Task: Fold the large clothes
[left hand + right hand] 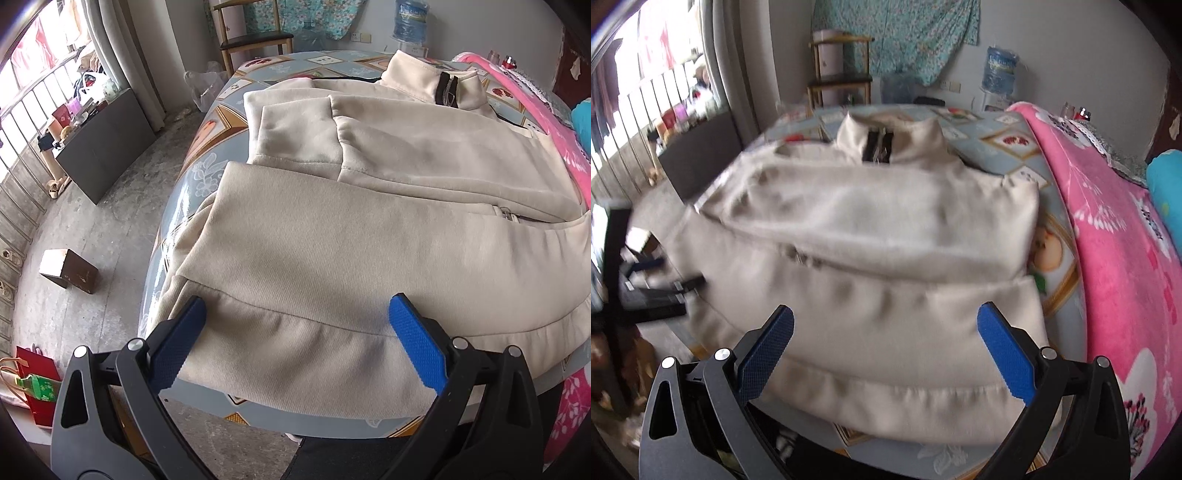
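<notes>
Can't read any writing: blue label on the water jug (408,20) too small, right wrist view blurry anyway. Cream jacket (369,221) spread flat on the patterned table (207,173), sleeves folded across the front, collar at the far end, hem hanging just over the near edge. Pink blanket (1115,240) crowding the table's right side; bare floor (92,229) off the left edge. Left gripper (295,343) low over the hem, fingers spread wide, gripping nothing. Right gripper (886,350) same deal, wide apart over the hem.
</notes>
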Motion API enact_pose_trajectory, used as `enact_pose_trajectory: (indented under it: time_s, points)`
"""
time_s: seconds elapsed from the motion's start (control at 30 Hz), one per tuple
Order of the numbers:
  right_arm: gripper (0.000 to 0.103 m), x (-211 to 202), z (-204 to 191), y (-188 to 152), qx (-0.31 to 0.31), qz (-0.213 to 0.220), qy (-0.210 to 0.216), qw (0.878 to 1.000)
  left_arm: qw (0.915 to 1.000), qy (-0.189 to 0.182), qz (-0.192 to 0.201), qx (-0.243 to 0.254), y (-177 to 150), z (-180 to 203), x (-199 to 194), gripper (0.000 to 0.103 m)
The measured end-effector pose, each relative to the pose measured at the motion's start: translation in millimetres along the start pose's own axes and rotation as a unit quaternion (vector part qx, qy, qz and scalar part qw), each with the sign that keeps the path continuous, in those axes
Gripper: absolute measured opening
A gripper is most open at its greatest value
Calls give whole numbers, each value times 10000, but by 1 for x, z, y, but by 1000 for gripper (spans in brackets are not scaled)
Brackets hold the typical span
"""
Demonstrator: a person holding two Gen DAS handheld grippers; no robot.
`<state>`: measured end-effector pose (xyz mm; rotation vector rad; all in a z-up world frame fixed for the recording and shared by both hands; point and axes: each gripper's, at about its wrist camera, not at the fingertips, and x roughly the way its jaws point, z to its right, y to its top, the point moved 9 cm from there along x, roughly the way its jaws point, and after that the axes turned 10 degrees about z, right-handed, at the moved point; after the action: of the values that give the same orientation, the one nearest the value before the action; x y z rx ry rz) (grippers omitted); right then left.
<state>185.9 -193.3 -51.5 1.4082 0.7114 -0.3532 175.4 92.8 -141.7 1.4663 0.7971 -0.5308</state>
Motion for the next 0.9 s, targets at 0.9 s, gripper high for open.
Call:
enact_pose_trajectory:
  time_s: [0.9]
  points:
    - [97,77,23,182,-502,496,79,9975,9878,-1120,1074,128,77,-7,-33,96]
